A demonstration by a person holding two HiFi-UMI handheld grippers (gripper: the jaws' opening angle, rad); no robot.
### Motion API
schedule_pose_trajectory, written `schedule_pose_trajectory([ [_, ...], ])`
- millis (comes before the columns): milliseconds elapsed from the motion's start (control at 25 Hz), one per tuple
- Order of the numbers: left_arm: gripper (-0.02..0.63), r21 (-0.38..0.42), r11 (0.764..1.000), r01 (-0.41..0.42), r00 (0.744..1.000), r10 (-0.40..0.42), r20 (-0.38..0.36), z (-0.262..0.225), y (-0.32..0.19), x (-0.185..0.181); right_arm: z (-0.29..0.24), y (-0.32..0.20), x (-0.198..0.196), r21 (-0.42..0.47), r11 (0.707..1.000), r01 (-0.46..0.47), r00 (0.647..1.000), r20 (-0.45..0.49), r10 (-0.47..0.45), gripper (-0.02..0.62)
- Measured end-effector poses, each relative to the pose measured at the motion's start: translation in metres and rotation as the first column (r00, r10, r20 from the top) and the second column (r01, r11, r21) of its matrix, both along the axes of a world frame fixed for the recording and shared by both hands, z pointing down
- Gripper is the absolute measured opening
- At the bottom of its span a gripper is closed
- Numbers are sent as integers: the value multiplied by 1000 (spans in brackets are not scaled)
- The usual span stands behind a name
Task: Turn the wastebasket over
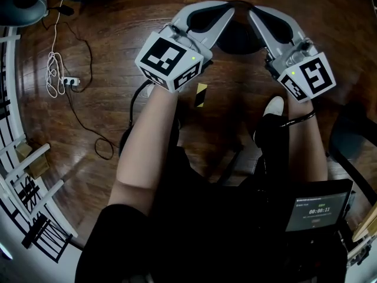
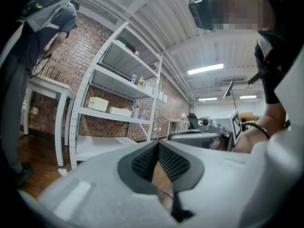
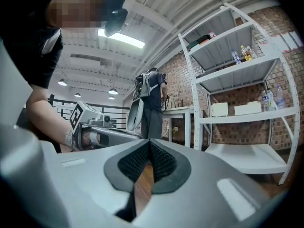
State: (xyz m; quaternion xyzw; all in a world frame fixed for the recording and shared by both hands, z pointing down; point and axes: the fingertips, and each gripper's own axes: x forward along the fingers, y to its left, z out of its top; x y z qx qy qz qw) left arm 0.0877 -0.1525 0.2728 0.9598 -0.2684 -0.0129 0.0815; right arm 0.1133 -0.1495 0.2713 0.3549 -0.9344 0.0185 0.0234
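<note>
The left gripper (image 1: 227, 7) and right gripper (image 1: 254, 12) were both closed on nothing, tips nearly meeting at top centre above what may be the wastebasket (image 1: 237, 39), a dark round shape on the floor (image 1: 118, 34).

In the head view, the left gripper (image 1: 227, 9) and right gripper (image 1: 254, 12) converge at upper centre, with a dark round shape (image 1: 235, 40), possibly the wastebasket, between them. A power strip (image 1: 69, 81) lies on the floor (image 1: 118, 34) at left. A screen (image 1: 317, 210) sits at lower right.
</note>
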Motion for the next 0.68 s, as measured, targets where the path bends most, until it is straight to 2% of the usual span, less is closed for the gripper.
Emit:
schedule_pose_trajectory([
  [120,2,-7,1000,8,1000,-8,6,3,-4,-1,6,-2,-3,-29,1000,6,1000,23,-5,8],
  [360,2,-29,999,18,1000,-17,12,15,-10,-1,10,-1,-14,-17,999,42,999,-2,-42,8],
  [680,2,-28,999,17,1000,-17,1,12,-11,-1,11,-3,-11,-29,999,41,999,-3,-42,9],
])
